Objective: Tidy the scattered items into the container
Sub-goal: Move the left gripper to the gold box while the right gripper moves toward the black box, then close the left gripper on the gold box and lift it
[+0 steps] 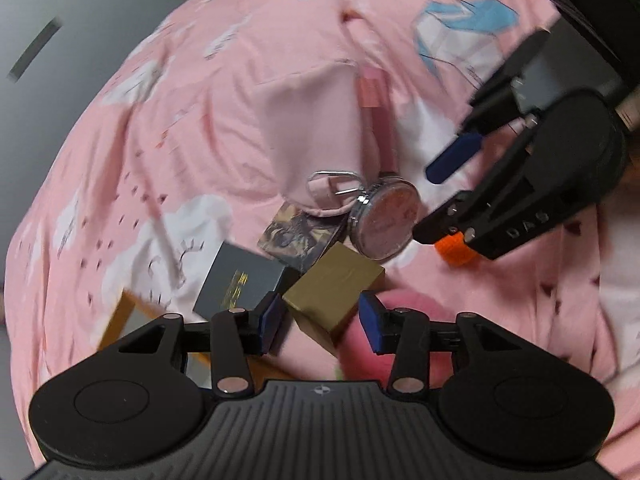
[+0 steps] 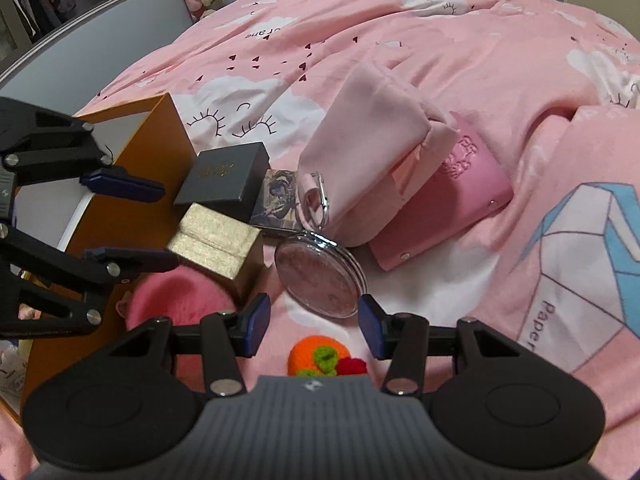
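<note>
- Orange storage box (image 2: 160,148): the container and the landmark here; open-topped, stiff-walled, standing on the pink duvet (image 2: 460,60). Stays put; needs no grasp.
- Pink velvet pouch (image 2: 360,136): well right of the box, soft and limp, likely light. Would sag, so best pinched at a gathered fold or by its metal clip (image 2: 318,196).
- Pink embossed wallet (image 2: 452,208): farther from the box, half under the pouch. Flat and semi-stiff; take it across a free edge.
- Fluffy pink ball (image 2: 180,292): against the box's near side. Soft, compressible, light; any squeeze should hold.
- Dark grey gift box (image 2: 224,178): touching the box wall. Rigid, smooth; grip across opposite faces.
- Gold gift box (image 2: 218,242): just beside the orange box, tilted against the grey one. Rigid, lid may lift; grip low on the sides.
- Round clear compact (image 2: 320,272): right of the gold box, leaning. Hard, slippery, probably fragile; grip across its rim.
- Printed card box (image 2: 276,196): behind the compact, partly hidden.
- Crocheted orange fruit (image 2: 316,358): farthest toward the camera from the box; soft, light.
- Left gripper (image 1: 322,320): fingers wide apart, empty, the gold box between them.
- Right gripper (image 2: 314,322): fingers wide apart, empty, above the fruit.
</note>
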Action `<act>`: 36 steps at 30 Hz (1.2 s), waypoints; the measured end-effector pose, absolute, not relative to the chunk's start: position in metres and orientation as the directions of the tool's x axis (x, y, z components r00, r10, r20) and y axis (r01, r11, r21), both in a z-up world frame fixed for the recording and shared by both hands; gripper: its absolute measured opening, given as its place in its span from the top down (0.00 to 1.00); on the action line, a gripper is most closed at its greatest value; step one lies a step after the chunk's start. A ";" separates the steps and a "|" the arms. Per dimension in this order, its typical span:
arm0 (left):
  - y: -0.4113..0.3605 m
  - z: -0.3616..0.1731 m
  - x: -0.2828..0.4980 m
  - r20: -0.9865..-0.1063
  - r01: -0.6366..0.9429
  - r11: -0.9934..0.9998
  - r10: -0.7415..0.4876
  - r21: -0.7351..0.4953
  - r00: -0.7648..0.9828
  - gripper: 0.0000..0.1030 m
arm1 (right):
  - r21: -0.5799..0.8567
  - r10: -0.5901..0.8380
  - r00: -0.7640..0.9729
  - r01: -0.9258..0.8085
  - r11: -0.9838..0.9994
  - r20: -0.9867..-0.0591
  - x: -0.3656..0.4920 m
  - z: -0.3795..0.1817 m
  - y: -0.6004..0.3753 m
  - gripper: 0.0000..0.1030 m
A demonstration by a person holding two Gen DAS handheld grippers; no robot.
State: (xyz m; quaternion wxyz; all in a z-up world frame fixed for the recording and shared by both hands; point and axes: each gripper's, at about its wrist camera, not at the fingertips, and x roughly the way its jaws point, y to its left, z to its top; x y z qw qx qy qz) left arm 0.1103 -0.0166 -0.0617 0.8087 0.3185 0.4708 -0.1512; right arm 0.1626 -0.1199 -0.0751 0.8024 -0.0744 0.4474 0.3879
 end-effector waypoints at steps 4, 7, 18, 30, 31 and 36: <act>-0.019 -0.068 0.114 -0.873 0.664 0.641 0.020 0.385 0.487 0.48 | 0.263 0.566 0.266 -0.682 0.683 -0.781 0.166 -0.082 -0.120 0.49; -0.022 -0.075 0.121 -0.891 0.733 0.561 0.017 0.384 0.454 0.47 | 0.280 0.567 0.247 -0.675 0.683 -0.786 0.169 -0.086 -0.118 0.49; -0.020 -0.097 0.140 -0.931 0.798 0.507 0.023 0.326 0.365 0.46 | 0.283 0.538 0.212 -0.666 0.691 -0.816 0.168 -0.099 -0.112 0.49; 0.005 -0.077 0.140 -0.927 0.617 0.757 -0.042 0.214 0.373 0.47 | 0.297 0.528 0.202 -0.640 0.709 -0.825 0.175 -0.098 -0.113 0.49; 0.005 -0.079 0.139 -0.928 0.610 0.765 -0.047 0.205 0.371 0.47 | 0.289 0.529 0.210 -0.646 0.706 -0.822 0.174 -0.097 -0.112 0.49; -0.004 -0.096 0.138 -0.937 0.624 0.745 0.001 0.234 0.350 0.46 | 0.239 0.514 0.252 -0.665 0.708 -0.820 0.169 -0.092 -0.111 0.49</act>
